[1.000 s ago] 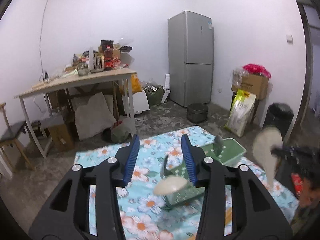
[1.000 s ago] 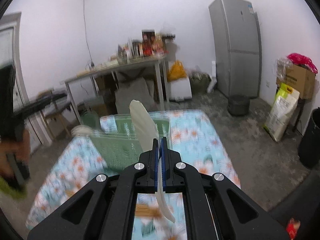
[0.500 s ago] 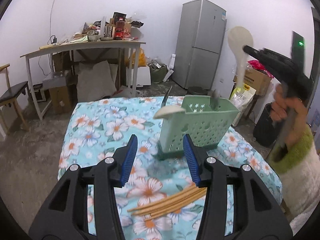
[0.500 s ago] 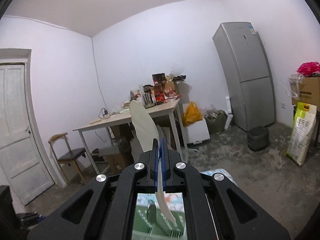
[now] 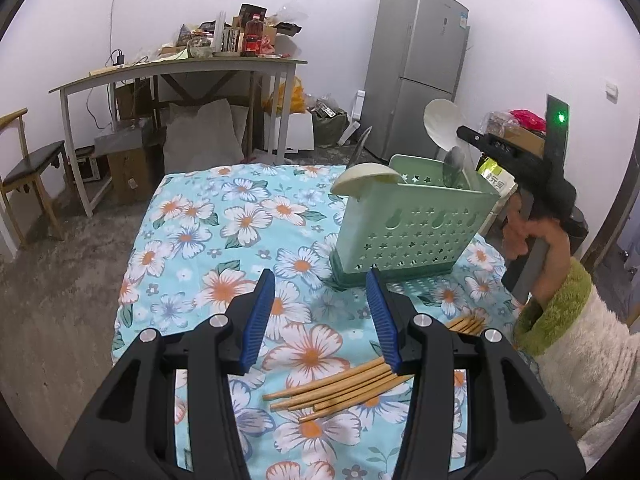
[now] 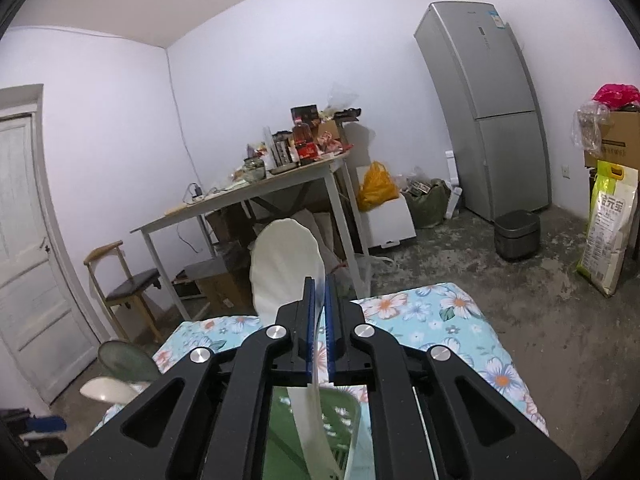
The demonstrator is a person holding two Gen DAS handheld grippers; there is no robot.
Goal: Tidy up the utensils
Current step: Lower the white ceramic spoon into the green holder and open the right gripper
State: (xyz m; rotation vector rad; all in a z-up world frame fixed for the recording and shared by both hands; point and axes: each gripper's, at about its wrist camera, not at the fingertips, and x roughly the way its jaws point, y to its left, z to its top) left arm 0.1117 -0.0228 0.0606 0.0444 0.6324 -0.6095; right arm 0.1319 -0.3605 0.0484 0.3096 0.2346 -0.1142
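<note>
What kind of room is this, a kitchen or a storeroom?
Probably a spare room in a home, used as a makeshift kitchen and store: a tall silver fridge, a cluttered work table stacked with bottles and boxes, and a bare concrete floor with sacks along the wall.

Around one green utensil basket stand three white spoons, one metal spoon, and about six wooden chopsticks lie before it.

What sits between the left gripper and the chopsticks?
Nothing visible. The left gripper hangs open just above the chopsticks, which lie bare on the cloth; the caddy stands beyond them.
</note>
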